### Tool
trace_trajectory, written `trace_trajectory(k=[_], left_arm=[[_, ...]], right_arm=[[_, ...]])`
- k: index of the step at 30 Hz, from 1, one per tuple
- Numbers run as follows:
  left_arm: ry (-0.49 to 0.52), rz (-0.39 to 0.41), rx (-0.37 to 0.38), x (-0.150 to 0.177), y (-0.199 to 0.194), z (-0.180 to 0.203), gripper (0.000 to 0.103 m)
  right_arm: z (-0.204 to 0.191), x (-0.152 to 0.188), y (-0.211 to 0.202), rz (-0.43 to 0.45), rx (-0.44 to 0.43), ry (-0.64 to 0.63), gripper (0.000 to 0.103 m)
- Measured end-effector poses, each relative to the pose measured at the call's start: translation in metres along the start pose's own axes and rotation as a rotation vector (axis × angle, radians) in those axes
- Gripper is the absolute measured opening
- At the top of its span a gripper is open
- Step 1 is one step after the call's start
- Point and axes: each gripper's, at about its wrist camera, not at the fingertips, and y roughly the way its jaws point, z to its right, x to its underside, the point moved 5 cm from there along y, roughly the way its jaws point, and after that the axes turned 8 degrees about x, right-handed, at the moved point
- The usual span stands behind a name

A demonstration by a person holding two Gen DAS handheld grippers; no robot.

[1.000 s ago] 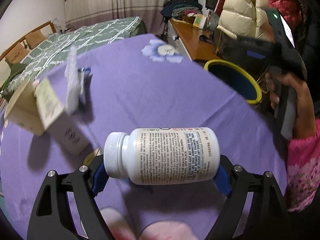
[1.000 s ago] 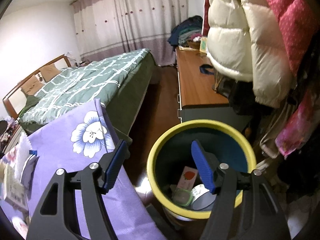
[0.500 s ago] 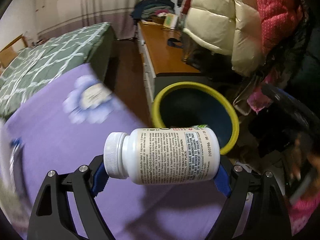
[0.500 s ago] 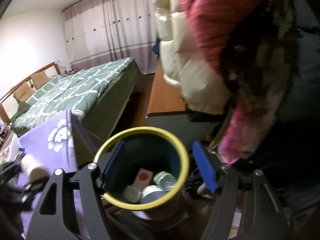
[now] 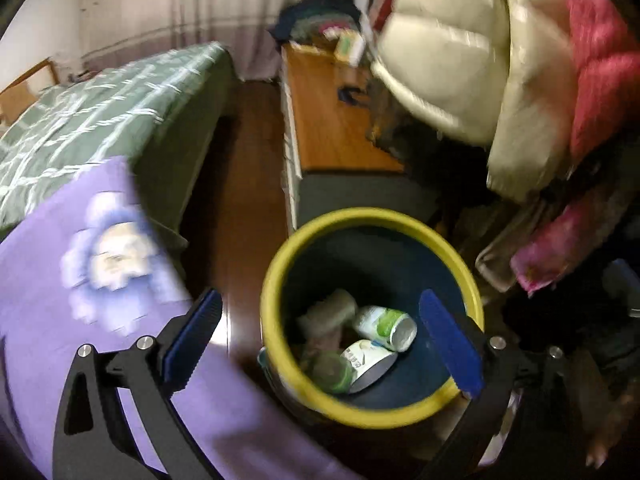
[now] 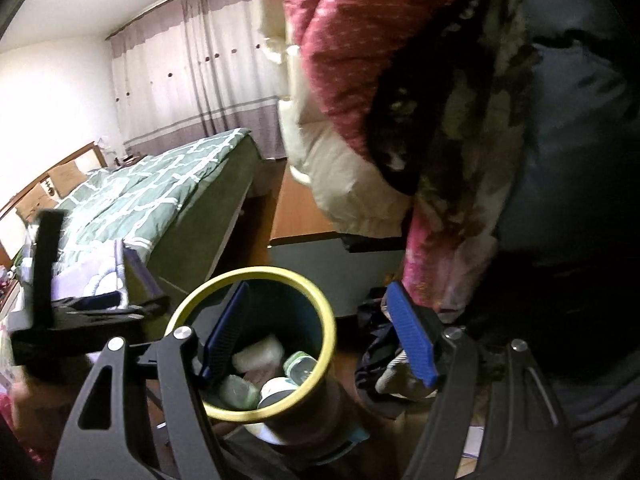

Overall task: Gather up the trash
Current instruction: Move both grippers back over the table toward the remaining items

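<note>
A round bin with a yellow rim [image 5: 320,228] and dark inside stands on the floor beside the purple-covered table [image 5: 48,248]. My left gripper [image 5: 320,340] is open and empty right above the bin. The white pill bottle [image 5: 328,312] lies inside among a green-labelled container [image 5: 384,322] and a white cup [image 5: 370,358]. In the right wrist view the bin [image 6: 256,274] is below my right gripper [image 6: 320,336], which is open and empty. The bottle [image 6: 258,352] shows inside. The left gripper's body [image 6: 48,280] is at the left.
A bed with a green checked cover [image 5: 92,116] lies behind the table. A wooden desk [image 5: 328,120] stands behind the bin. Padded jackets [image 5: 500,60] hang close on the right, and clothes [image 6: 380,344] lie on the floor beside the bin.
My left gripper swung from the table to over the bin, opened, and the white pill bottle dropped in. My right gripper moved slightly right of the bin, still open.
</note>
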Motion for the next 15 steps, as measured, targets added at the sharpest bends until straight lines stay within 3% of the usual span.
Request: trace_trajectory(k=[4,10,15], left_arm=[[0.005,0.149,-0.083,0.020,-0.079,-0.027,0.098],[-0.052,0.382,-0.332,0.084,-0.213,-0.097,0.098],[-0.112,0.491,-0.503,0.137,-0.289,-0.153,0.098]], right_arm=[[-0.027,0.003,0.004,-0.017,-0.053,-0.034,0.068],[-0.093,0.009,0.003,-0.033,-0.141,-0.101,0.068],[-0.165,0.012,-0.009,-0.029,-0.227,-0.170,0.068]])
